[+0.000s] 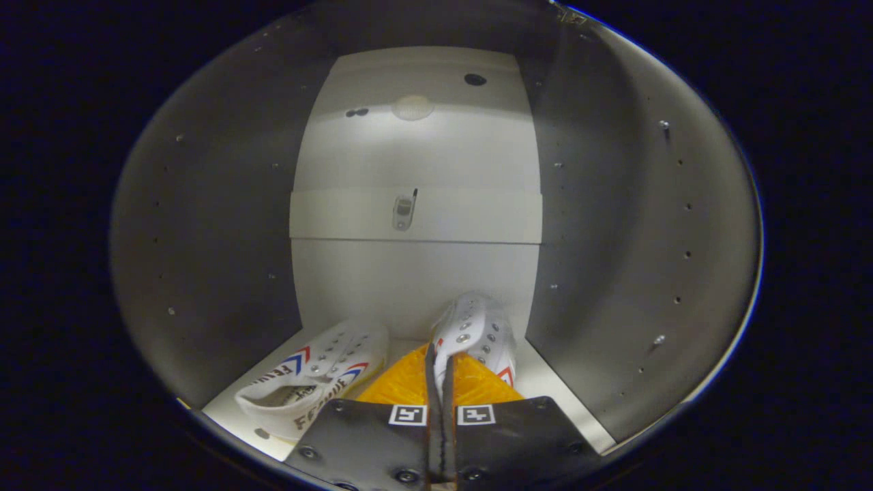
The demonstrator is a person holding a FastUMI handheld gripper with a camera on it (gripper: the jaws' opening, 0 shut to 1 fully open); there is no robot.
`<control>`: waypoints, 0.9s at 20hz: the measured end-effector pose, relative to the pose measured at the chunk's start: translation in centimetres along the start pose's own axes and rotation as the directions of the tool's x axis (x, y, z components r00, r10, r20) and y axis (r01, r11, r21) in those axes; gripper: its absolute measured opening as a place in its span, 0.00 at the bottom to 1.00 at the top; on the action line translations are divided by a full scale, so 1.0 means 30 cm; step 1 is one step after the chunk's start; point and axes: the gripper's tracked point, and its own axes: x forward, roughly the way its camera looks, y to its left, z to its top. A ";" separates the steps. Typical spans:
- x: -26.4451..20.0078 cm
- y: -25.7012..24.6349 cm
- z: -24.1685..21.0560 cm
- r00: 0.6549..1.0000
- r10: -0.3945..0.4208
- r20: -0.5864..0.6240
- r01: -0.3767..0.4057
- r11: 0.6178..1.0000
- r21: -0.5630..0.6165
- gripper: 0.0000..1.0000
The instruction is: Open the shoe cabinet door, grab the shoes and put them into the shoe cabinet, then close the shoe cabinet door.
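Gripper view looked straight into the shoe cabinet (416, 273), with the gripper (441, 382) reaching level toward the pale back wall (416, 157). Its two fingers were pressed close together, only a thin slit between them, and the edge of a white shoe (477, 334) was pinched in that slit, the shoe rising toe-up just ahead of the tips. A second white shoe (320, 375) lay on its side on the cabinet floor (559, 389), left of the fingers and near the left wall. It carried red and blue chevron stripes and dark lettering along its side, too warped to read with certainty. Small square black-and-white markers (408, 414) sat on the finger bases. A small metal fitting (404, 213) was fixed to the horizontal rail (477, 217) across the back wall, and rows of tiny holes (682, 232) dotted both side walls.
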 end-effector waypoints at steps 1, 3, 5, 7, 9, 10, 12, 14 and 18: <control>0.014 0.006 -0.008 1.000 0.009 -0.009 -0.009 1.000 -0.007 0.02; 0.028 0.010 -0.020 1.000 0.015 -0.027 -0.016 0.999 -0.029 0.02; 0.029 0.015 -0.020 0.999 0.013 -0.032 -0.015 0.999 -0.039 0.02; 0.038 0.009 -0.029 0.999 0.008 -0.047 -0.009 1.000 -0.027 0.06; 0.038 -0.002 -0.031 0.998 -0.001 -0.060 0.001 1.000 -0.003 0.10; 0.042 -0.009 -0.034 0.998 -0.006 -0.064 0.007 1.000 0.006 0.12; 0.042 -0.016 -0.038 0.997 -0.020 -0.071 0.021 1.000 0.015 0.16; 0.045 -0.022 -0.039 0.997 -0.023 -0.079 0.026 0.999 0.033 0.32; 0.057 0.004 -0.055 0.995 -0.009 -0.095 0.015 0.998 0.056 0.56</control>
